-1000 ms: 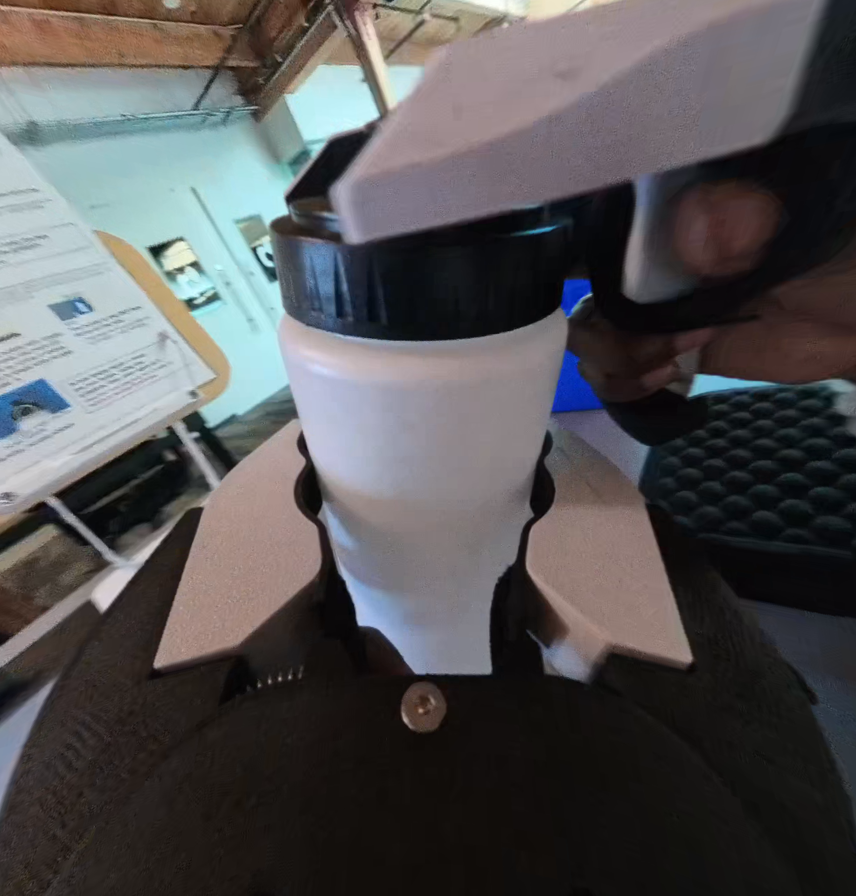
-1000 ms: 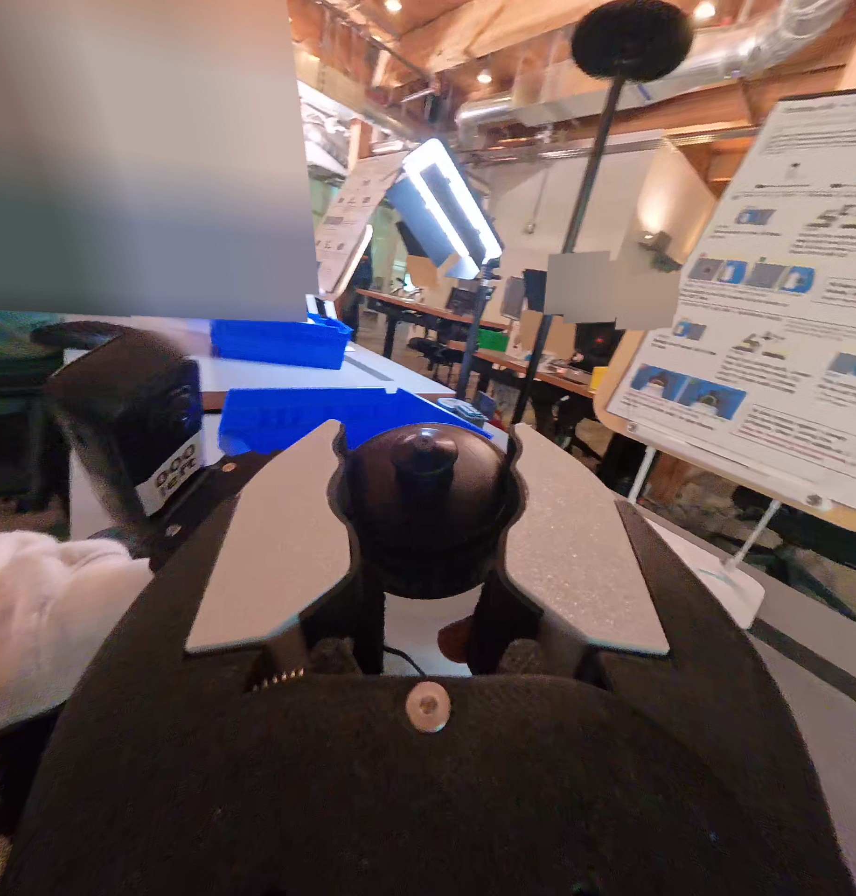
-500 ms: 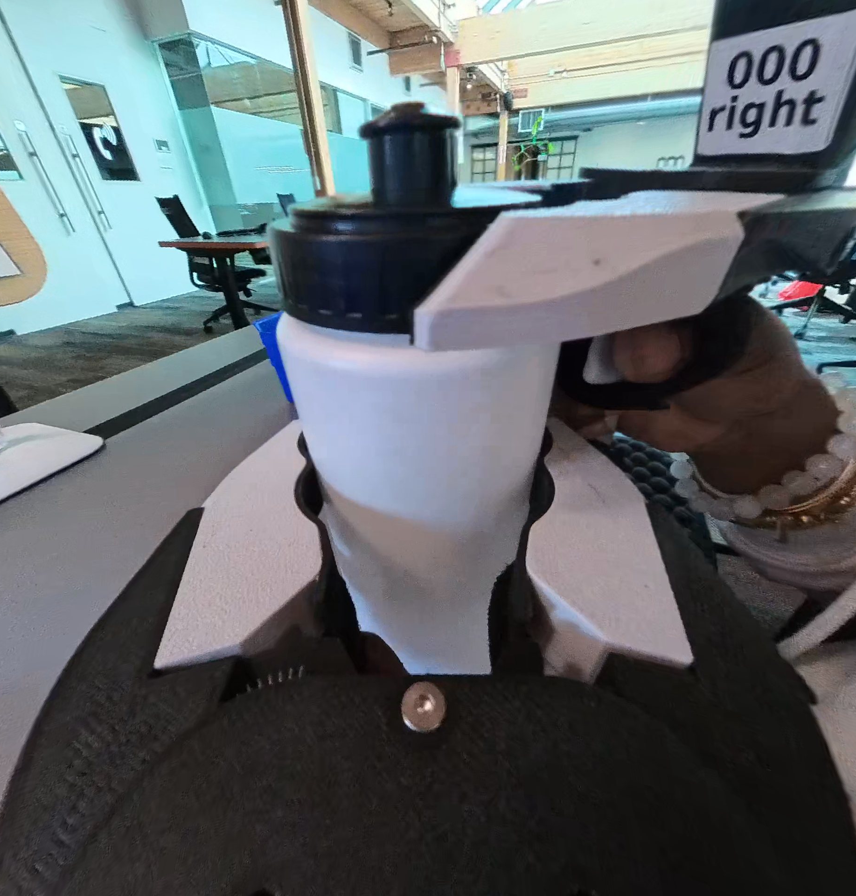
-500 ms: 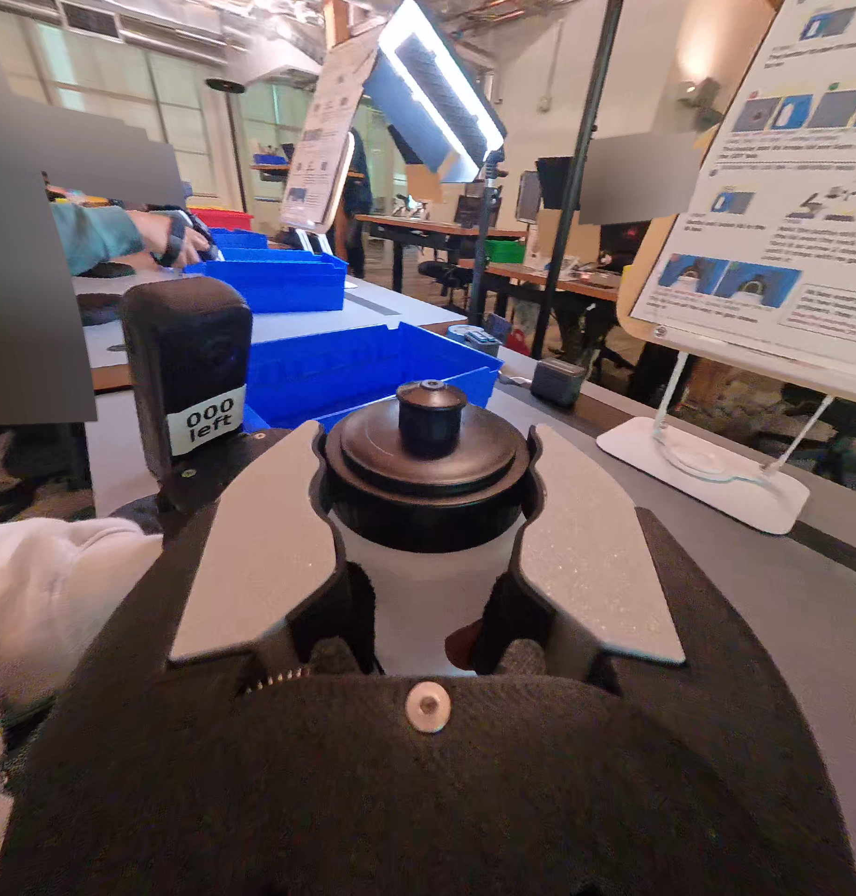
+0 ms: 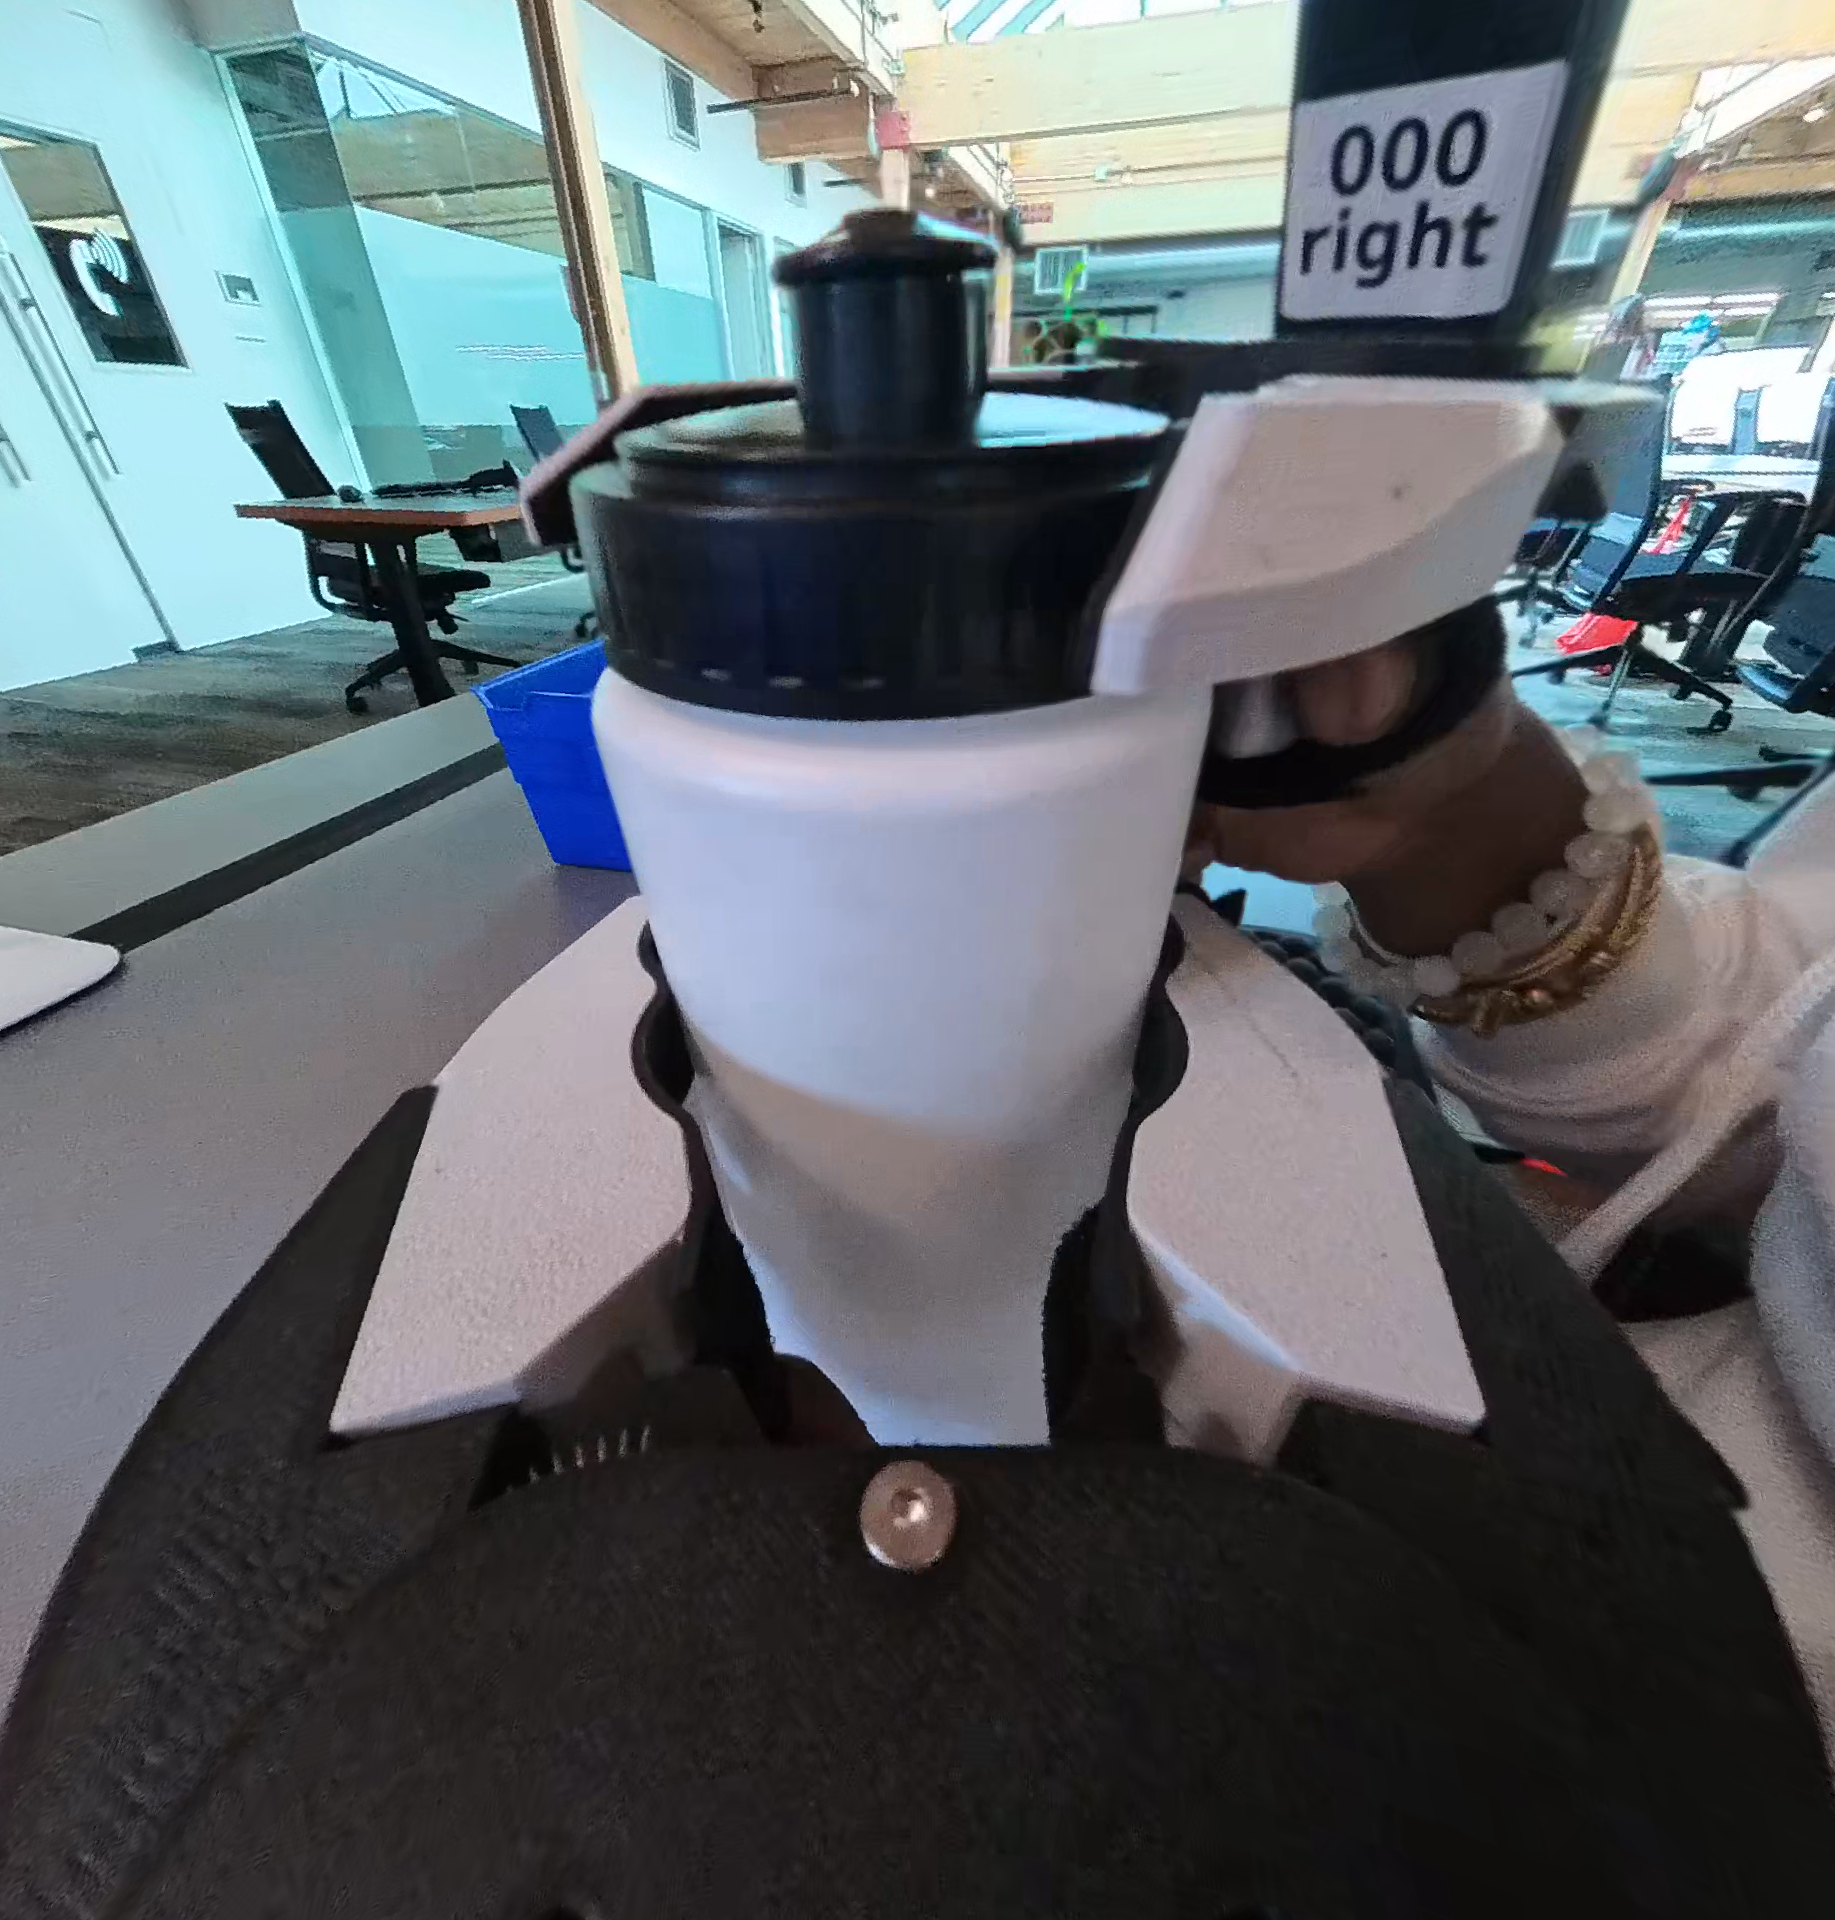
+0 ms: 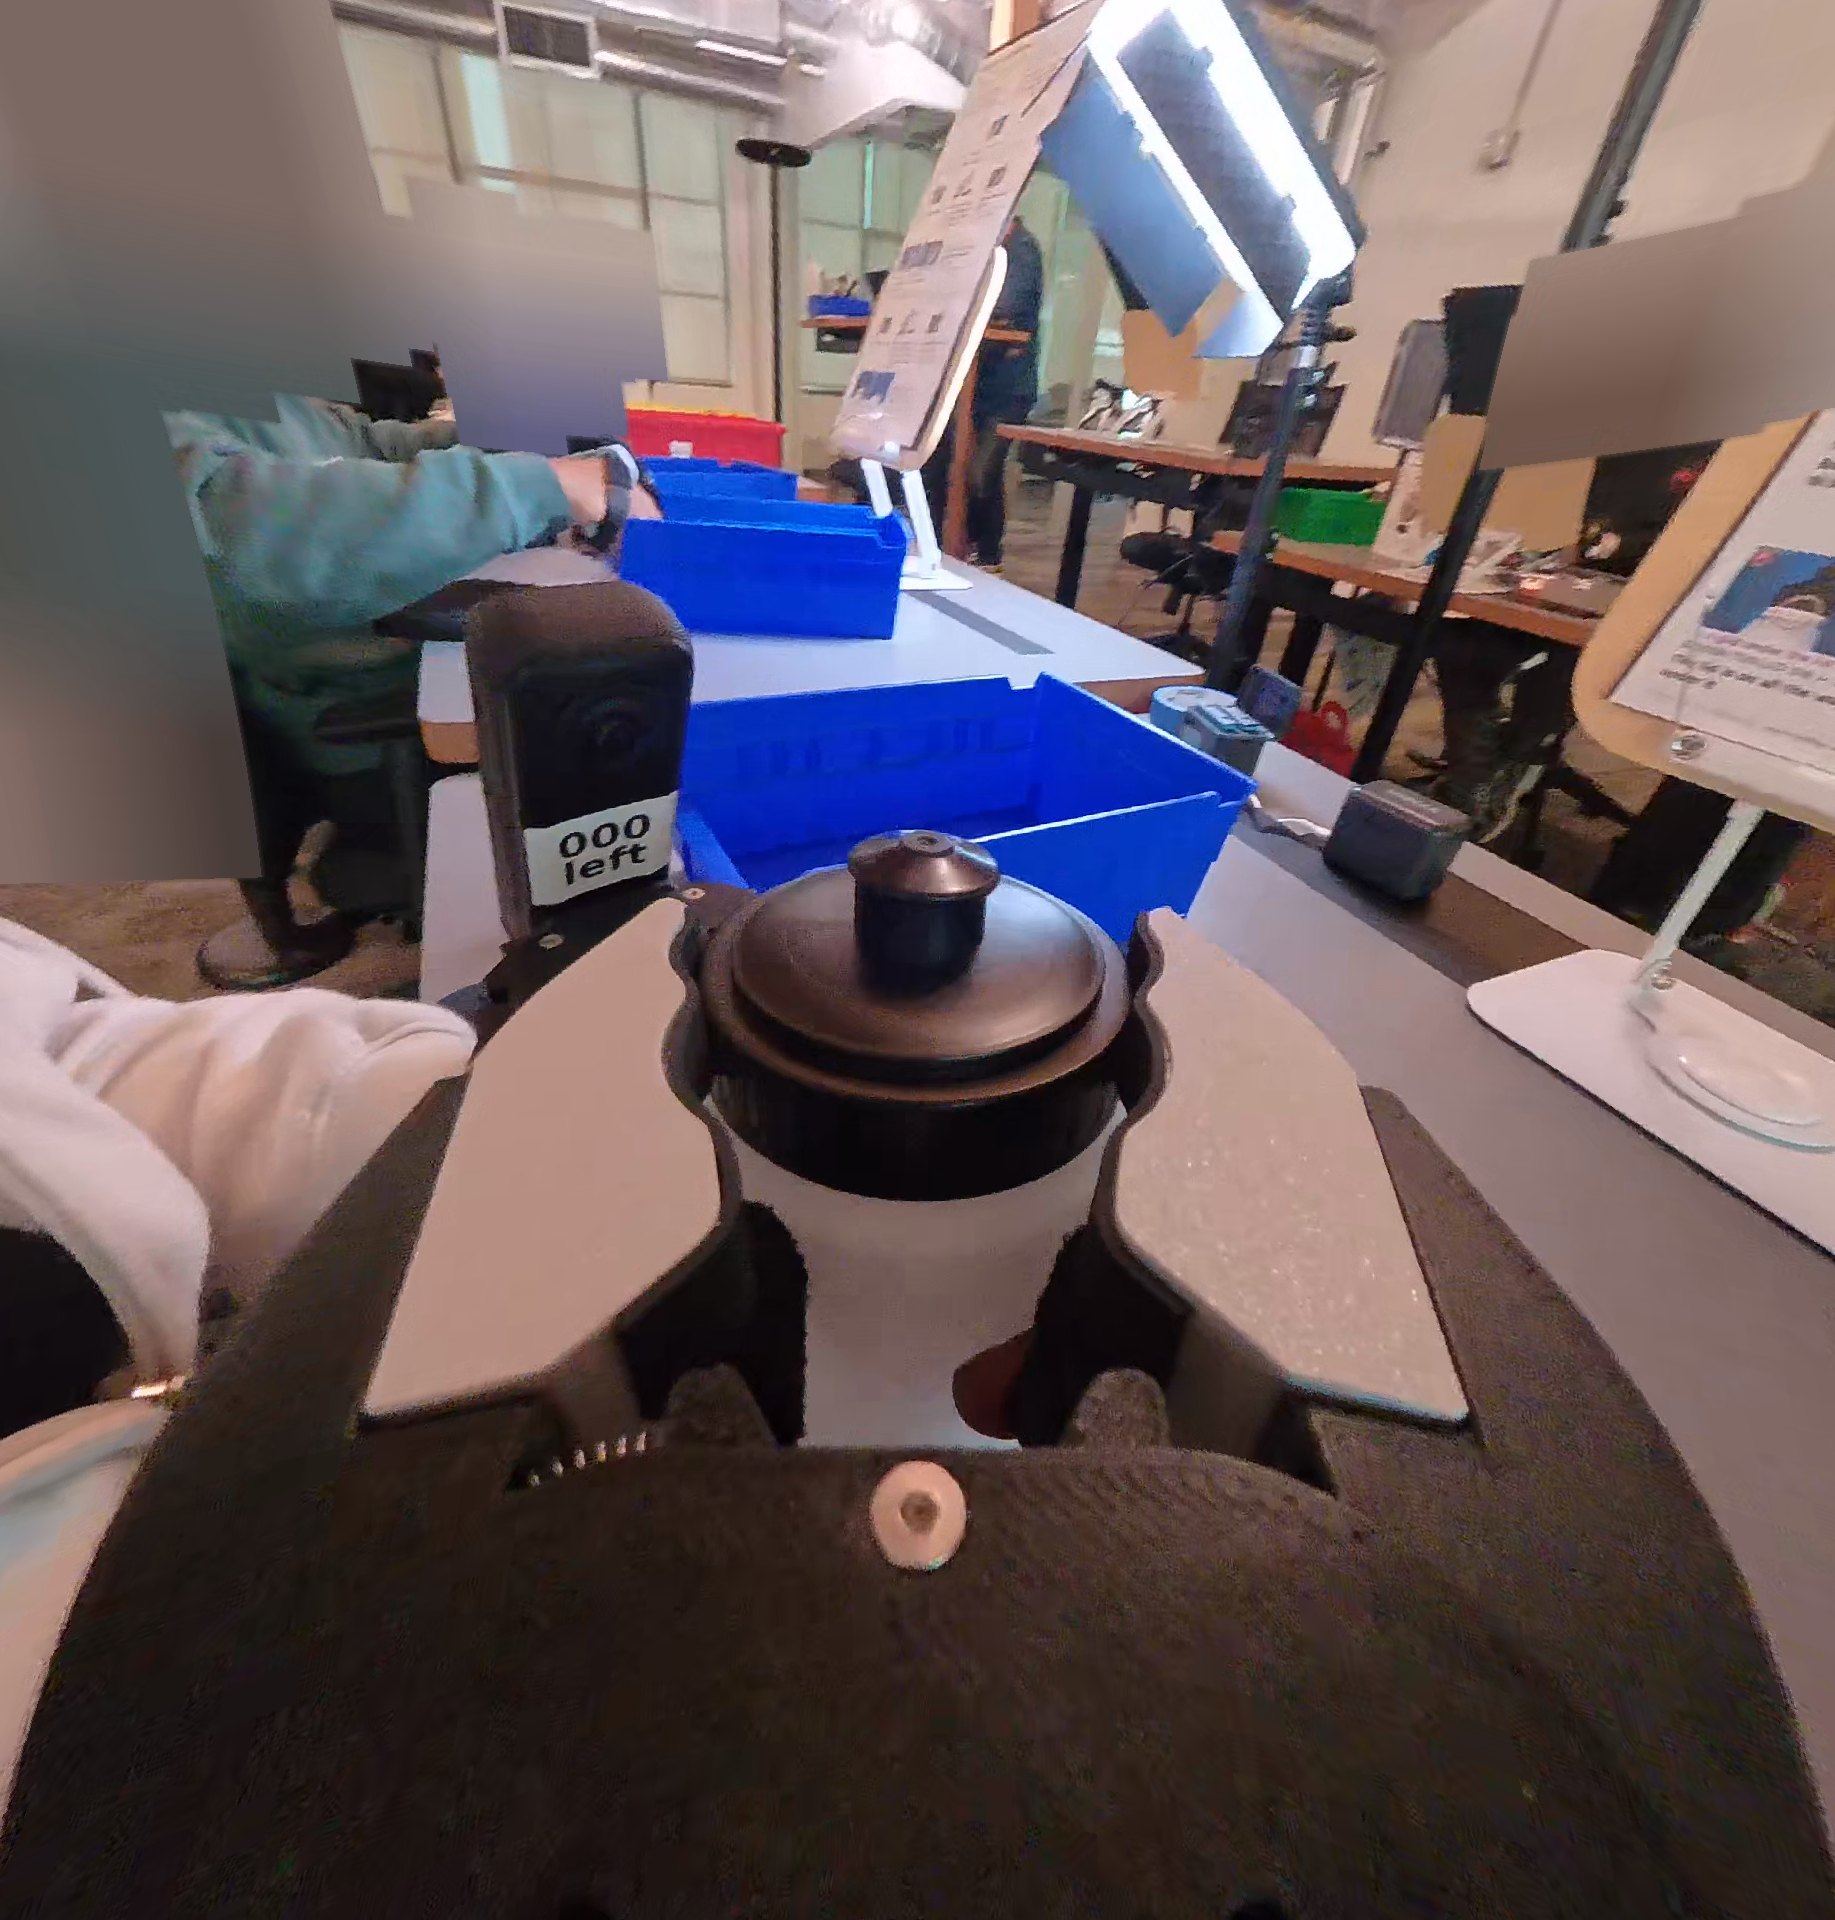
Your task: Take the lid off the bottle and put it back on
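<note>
Bottle (image 5: 892, 935), white and upright, stands clear of the grey surface (image 5: 217, 1039), pinched around its body by my left tongs (image 5: 902, 1195). My right tongs (image 6: 918, 1049) reach in level from the side and clamp the black lid (image 6: 908, 1039), which sits on the neck. The twisting axis runs vertically through the spout (image 6: 921, 904), square to both grips.

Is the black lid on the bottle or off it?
On. The black lid sits level on the white bottle, no gap showing. How tightly it is screwed: cannot tell.
</note>
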Demonstrator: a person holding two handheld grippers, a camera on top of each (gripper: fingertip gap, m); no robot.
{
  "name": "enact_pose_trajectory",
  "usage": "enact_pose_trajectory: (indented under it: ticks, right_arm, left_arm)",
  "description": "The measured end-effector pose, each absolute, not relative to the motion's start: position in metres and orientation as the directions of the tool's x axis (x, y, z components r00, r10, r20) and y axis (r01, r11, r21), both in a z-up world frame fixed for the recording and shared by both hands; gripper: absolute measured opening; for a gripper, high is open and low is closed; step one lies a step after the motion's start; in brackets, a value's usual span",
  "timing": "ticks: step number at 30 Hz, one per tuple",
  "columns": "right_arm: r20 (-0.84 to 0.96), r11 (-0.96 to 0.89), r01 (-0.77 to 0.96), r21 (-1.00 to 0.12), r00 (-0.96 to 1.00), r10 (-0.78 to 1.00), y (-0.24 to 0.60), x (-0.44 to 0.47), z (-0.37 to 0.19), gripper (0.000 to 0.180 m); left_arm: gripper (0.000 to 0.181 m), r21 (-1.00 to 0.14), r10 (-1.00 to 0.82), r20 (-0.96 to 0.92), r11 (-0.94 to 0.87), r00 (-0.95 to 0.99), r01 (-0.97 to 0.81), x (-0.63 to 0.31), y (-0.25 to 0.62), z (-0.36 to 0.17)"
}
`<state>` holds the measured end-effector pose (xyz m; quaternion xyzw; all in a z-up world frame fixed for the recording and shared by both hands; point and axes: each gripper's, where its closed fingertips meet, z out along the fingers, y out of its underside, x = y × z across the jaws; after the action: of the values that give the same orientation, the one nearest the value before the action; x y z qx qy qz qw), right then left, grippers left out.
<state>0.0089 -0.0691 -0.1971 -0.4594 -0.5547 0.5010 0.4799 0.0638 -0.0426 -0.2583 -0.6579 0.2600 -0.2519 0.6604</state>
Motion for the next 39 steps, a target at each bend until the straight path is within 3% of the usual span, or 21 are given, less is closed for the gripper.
enact_pose_trajectory:
  ticks: [6, 10, 12, 14, 17, 30, 33, 34, 36, 39]
  right_arm:
    - [0.093, 0.092, 0.029, -0.995, 0.071, 0.993, -0.065, 0.011, -0.196, 0.078]
    - [0.155, 0.159, 0.064, -0.985, -0.061, 0.986, -0.070, 0.011, -0.198, 0.079]
    - [0.086, 0.105, 0.106, -0.989, -0.165, 0.982, -0.073, 0.012, -0.201, 0.101]
    - [0.077, 0.102, 0.110, -0.989, -0.216, 0.973, -0.075, 0.012, -0.204, 0.083]
    - [0.069, 0.081, 0.071, -0.994, -0.159, 0.985, -0.070, 0.011, -0.202, 0.078]
    - [0.105, 0.104, 0.033, -0.994, 0.016, 0.994, -0.069, 0.014, -0.200, 0.078]
    - [0.119, 0.118, -0.045, -0.992, 0.001, 0.993, -0.070, 0.015, -0.197, 0.078]
    - [0.131, 0.130, -0.056, -0.990, -0.027, 0.991, -0.071, 0.017, -0.199, 0.079]
    - [0.109, 0.110, 0.000, -0.994, -0.124, 0.986, -0.073, 0.020, -0.218, 0.118]
    - [0.076, 0.104, 0.121, -0.987, -0.214, 0.974, -0.072, 0.030, -0.253, 0.123]
  left_arm:
    - [0.085, -1.000, -0.655, -0.030, 0.017, 0.755, -0.025, 0.064, -0.045, -0.259]
    - [0.085, -0.999, -0.657, -0.052, 0.034, 0.752, -0.039, 0.063, -0.044, -0.259]
    - [0.085, -0.999, -0.671, -0.054, 0.032, 0.740, -0.044, 0.065, -0.044, -0.259]
    - [0.085, -0.998, -0.670, -0.058, 0.033, 0.740, -0.049, 0.065, -0.045, -0.259]
    - [0.085, -0.999, -0.644, -0.044, 0.023, 0.764, -0.038, 0.062, -0.042, -0.259]
    - [0.085, -0.998, -0.639, -0.058, 0.020, 0.767, -0.058, 0.063, -0.045, -0.260]
    - [0.085, -0.998, -0.642, -0.063, 0.035, 0.764, -0.053, 0.064, -0.045, -0.259]
    - [0.086, -0.999, -0.645, -0.052, 0.033, 0.763, -0.040, 0.063, -0.045, -0.259]
    - [0.085, -0.999, -0.652, 0.028, 0.000, 0.758, 0.037, 0.056, -0.043, -0.258]
    - [0.085, -0.962, -0.666, 0.224, -0.033, 0.712, 0.271, 0.038, -0.043, -0.245]
